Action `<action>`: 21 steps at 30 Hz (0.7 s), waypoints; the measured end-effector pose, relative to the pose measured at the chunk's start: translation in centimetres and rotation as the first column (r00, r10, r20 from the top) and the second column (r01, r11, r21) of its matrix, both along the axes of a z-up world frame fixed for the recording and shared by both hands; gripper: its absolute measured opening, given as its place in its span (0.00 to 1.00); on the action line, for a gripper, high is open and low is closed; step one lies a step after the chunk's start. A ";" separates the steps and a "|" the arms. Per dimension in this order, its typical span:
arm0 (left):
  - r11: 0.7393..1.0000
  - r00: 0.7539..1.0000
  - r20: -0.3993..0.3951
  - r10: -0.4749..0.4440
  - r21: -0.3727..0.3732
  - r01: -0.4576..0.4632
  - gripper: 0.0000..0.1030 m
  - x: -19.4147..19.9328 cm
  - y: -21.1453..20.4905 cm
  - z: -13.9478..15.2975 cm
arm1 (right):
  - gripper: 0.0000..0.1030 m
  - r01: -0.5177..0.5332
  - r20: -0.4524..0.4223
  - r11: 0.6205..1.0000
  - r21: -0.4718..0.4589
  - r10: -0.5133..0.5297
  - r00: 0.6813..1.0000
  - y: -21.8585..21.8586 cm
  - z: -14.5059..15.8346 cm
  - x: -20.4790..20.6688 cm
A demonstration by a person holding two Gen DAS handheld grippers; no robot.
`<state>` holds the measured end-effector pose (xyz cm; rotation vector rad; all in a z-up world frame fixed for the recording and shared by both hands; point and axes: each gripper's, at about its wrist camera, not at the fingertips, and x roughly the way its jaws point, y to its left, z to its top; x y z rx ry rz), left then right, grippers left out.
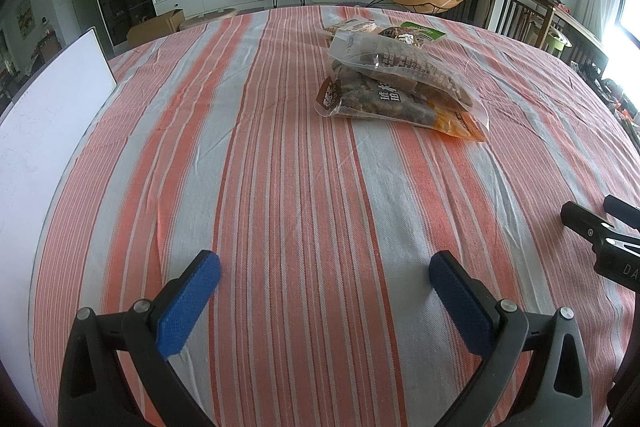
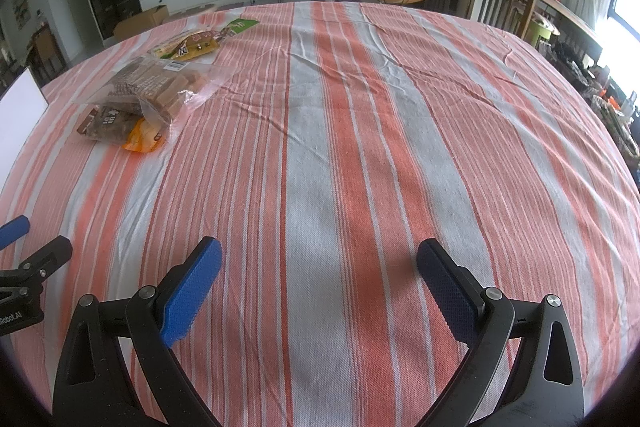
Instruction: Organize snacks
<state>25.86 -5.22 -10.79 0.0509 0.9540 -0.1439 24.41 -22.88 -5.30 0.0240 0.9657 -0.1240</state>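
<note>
Mostly illegible snack bags stacked on striped cloth, left tongs, right tongs both wide, empty

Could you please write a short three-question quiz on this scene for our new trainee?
1. True or false: the left tongs are shut on a snack bag.
2. What lies directly on the brown-and-orange bag: A) a clear bag of brown sticks, B) a plate, C) a cup?
3. What covers the table?

Key: 1. False, both the left and the right tongs are open and empty. 2. A. 3. A striped cloth.
</note>
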 end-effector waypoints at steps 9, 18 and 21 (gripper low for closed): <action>1.000 1.000 0.000 0.000 0.000 0.000 1.00 0.0 0.0 0.0 | 0.97 0.000 0.000 1.000 0.000 0.000 1.000 0.0 0.0 0.0; 1.000 1.000 0.000 0.000 0.000 0.000 1.00 -0.1 0.0 0.0 | 0.97 0.000 0.000 1.000 0.000 0.000 1.000 0.0 0.0 0.0; 1.000 1.000 0.000 0.000 0.000 0.000 1.00 -0.1 0.0 0.0 | 0.97 0.000 0.000 1.000 0.000 0.000 1.000 0.0 0.0 0.0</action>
